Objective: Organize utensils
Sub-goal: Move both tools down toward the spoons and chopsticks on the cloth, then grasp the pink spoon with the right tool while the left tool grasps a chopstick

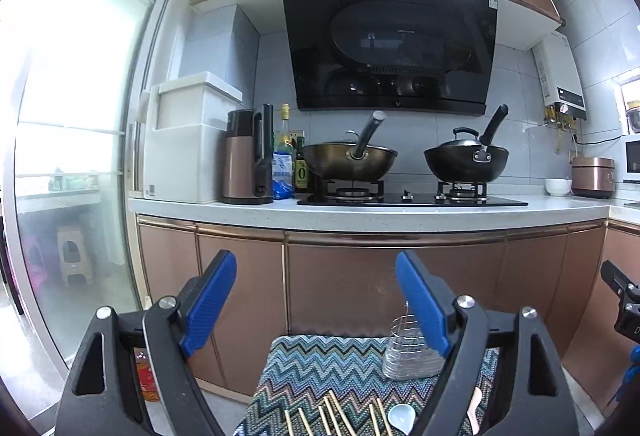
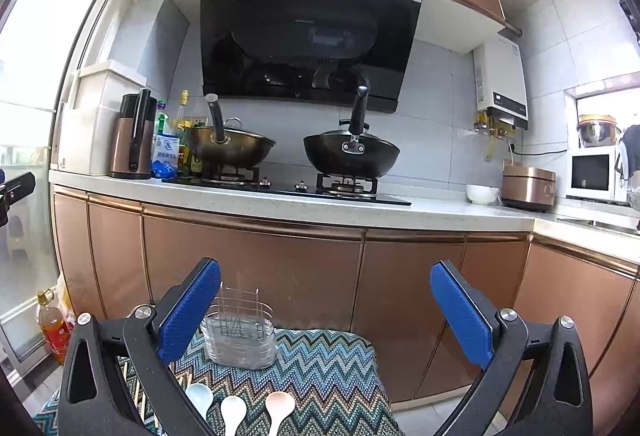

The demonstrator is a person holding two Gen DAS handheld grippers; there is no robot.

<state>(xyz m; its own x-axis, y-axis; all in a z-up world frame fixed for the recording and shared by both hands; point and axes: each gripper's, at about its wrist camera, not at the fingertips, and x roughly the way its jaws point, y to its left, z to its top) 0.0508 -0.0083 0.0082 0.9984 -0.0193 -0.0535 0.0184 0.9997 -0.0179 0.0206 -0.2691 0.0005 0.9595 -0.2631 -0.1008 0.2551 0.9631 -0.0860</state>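
Both my claws hang wide and empty above the zigzag cloth [image 2: 328, 368]: left gripper [image 1: 316, 300], right gripper [image 2: 326, 310]. The wire utensil holder [image 2: 240, 336] stands at the cloth's far side; 3 spoons [image 2: 234, 414] and several chopsticks [image 1: 332, 416] lie near me. I judge the risks: the light holder may tip if nudged, and thin chopsticks could slip or scatter when pinched.

Large "0" on dark bottle [image 1: 301, 172] label; other labels too blurred.
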